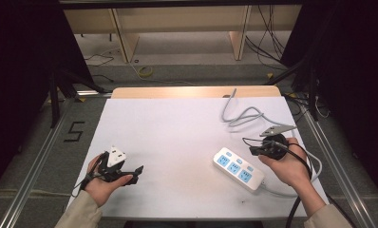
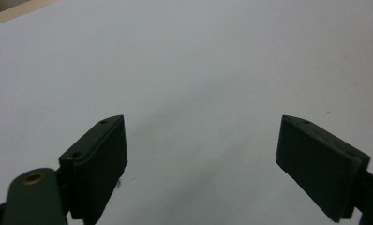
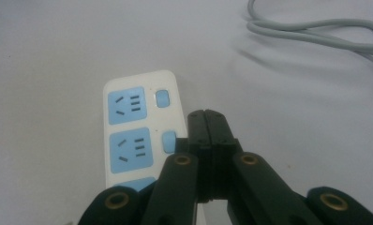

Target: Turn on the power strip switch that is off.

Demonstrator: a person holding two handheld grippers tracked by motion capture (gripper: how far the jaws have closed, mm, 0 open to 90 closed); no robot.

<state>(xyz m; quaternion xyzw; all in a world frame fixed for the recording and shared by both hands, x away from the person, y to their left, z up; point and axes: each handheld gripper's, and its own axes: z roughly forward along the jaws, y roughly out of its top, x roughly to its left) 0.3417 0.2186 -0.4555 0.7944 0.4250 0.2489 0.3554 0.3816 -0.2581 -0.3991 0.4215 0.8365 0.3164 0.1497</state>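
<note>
Standing over the white table (image 1: 177,137), a person holds a gripper in each hand, forearms coming in from the near edge. The right gripper (image 3: 205,117) has its two black jaws pressed flat together with nothing between them. Its tips hover at the edge of a white power strip (image 1: 238,168), just beside the row of small blue switches (image 3: 162,98) that run along the sockets. Whether the jaw tips actually touch the strip or a switch I cannot tell from here. The strip lies flat on the right half of the table, slanted, with three pale blue sockets (image 3: 124,107) facing up. Its grey cable (image 1: 241,114) trails off toward the far right corner, where it loops loosely on the surface and hangs over the back edge.

The left gripper (image 2: 201,154) sits well apart from all that, low over the near left part of the table. Its jaws stand wide apart, with only bare white tabletop between them and nothing held. In the high view the left hand (image 1: 104,183) wraps the gripper's body, the jaws pointing toward the middle of the table.
</note>
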